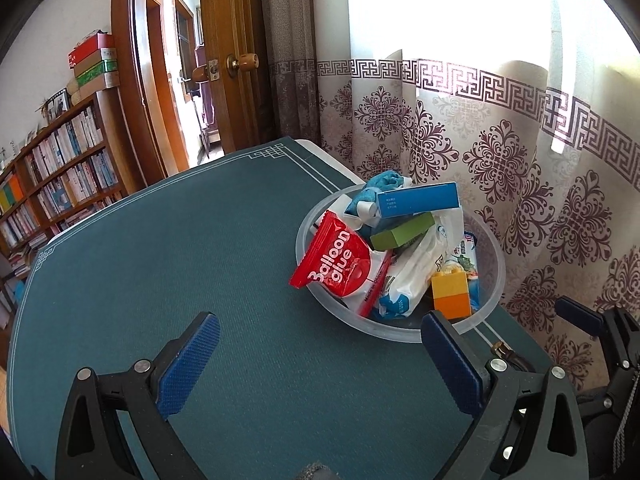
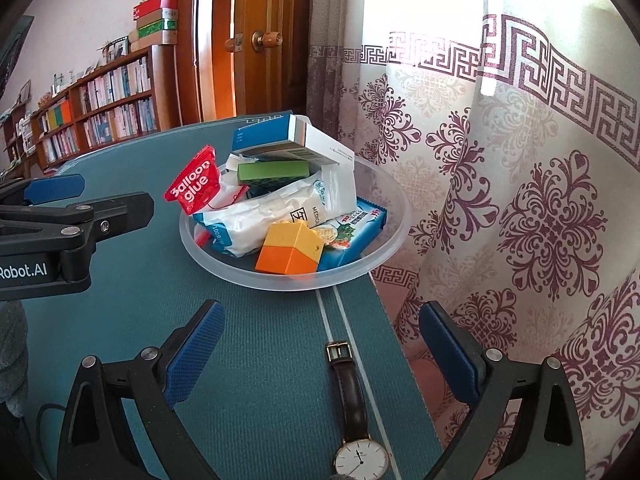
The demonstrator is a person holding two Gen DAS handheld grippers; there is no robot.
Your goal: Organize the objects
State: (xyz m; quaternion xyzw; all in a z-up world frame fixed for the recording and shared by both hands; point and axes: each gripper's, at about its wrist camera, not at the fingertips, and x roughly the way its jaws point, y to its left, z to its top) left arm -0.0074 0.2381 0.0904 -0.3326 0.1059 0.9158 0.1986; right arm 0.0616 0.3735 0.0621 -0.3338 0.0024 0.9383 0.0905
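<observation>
right wrist view is showing the right tongs (image 2: 320, 344) standing wide apart with nothing pressed between their blue pads, hovering over the green worktop (image 2: 240, 360). directly below them a wristwatch (image 2: 354, 408) with a brown strap is lying flat on the worktop, close to its edge and just short of the bowl; it is the only loose thing showing, so it is probably the next to go in. beyond it the clear plastic bowl (image 2: 384, 256) is sitting by the curtain, already heaped: an orange and yellow block (image 2: 290, 250) in front, a white packet (image 2: 272, 216), a blue snack pack (image 2: 356, 236), a green block (image 2: 272, 172), a red balloon glue sachet (image 2: 196, 186) hanging over the rim, and a blue and white box (image 2: 296, 140) on top. in the left wrist view the left tongs (image 1: 320, 356) are also gaping wide and empty over bare worktop, nearer than the bowl. judging by the pile, the sorting is looking nearly finished, with the wristwatch left to collect.
</observation>
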